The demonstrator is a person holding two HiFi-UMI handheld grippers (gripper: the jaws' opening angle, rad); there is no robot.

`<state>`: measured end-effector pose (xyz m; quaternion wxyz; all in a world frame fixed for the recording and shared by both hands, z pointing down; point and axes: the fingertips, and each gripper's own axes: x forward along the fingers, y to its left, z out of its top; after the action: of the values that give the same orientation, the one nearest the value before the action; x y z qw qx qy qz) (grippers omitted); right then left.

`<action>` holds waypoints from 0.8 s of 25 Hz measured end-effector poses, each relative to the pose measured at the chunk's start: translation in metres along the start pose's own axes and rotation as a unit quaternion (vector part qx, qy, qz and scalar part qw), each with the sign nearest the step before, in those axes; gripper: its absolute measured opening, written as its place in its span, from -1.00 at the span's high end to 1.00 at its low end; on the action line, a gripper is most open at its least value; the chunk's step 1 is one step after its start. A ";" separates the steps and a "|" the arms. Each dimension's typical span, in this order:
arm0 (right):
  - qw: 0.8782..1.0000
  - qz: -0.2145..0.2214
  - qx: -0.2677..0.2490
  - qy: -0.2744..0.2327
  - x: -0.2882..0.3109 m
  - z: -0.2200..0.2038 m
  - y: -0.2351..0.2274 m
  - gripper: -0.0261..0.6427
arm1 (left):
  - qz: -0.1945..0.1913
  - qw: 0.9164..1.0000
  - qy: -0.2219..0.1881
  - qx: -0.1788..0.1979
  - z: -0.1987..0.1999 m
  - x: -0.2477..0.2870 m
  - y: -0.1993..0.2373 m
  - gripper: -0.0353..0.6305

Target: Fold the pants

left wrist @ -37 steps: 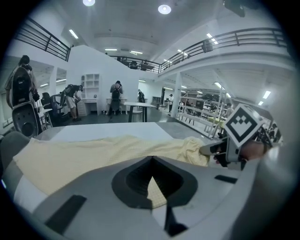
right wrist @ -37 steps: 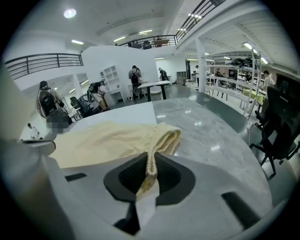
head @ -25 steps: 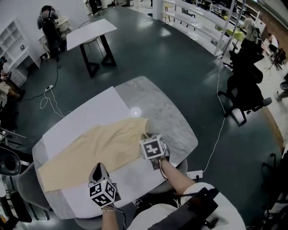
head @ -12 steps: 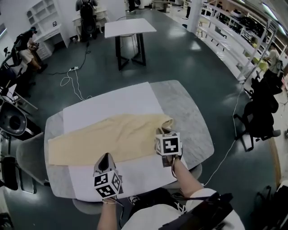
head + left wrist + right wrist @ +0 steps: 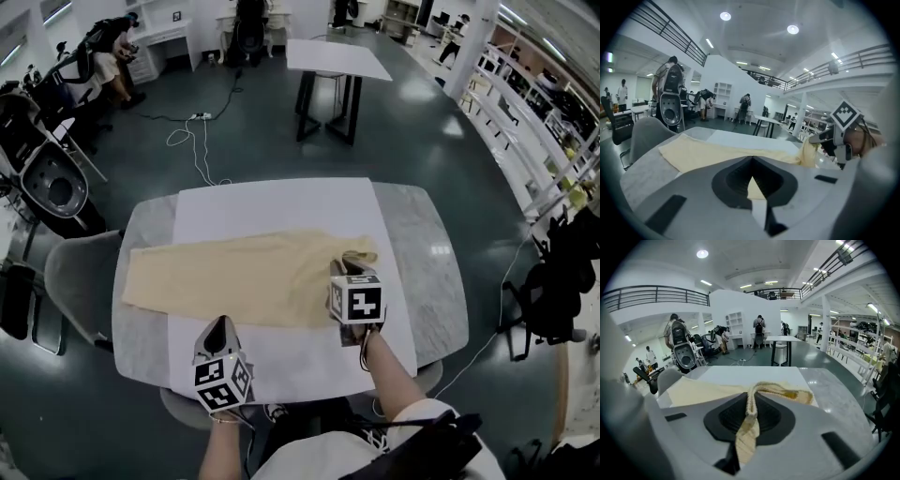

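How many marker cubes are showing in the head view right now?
2. The left cube hangs at the table's near edge; the right cube is beside the pants' waistband. None seems hidden.

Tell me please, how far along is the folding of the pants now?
Done: the pants lie flat along the table, legs apparently one over the other. In hand: the right hand-held gripper is shut on the waistband corner, and the left hand-held gripper seems to pinch the near edge. Left: no crosswise fold shows yet.
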<state>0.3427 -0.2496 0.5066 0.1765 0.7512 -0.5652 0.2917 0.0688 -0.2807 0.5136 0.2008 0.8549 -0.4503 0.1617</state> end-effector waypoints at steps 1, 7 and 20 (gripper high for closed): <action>1.000 0.008 -0.006 -0.003 0.003 0.006 0.013 0.82 | 0.004 1.000 -0.001 -0.005 0.000 -0.002 0.010 0.89; 0.998 0.053 -0.042 -0.015 0.023 0.033 0.088 0.82 | 0.034 0.999 -0.012 -0.020 0.009 -0.010 0.071 0.89; 0.984 0.140 -0.110 -0.027 0.052 0.062 0.265 0.82 | 0.116 0.992 -0.026 -0.046 0.016 -0.051 0.217 0.89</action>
<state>0.1150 -0.4045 0.4756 0.2008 0.6482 -0.6978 0.2293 -0.1383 -0.3643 0.5190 0.2082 0.7906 -0.5585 0.1403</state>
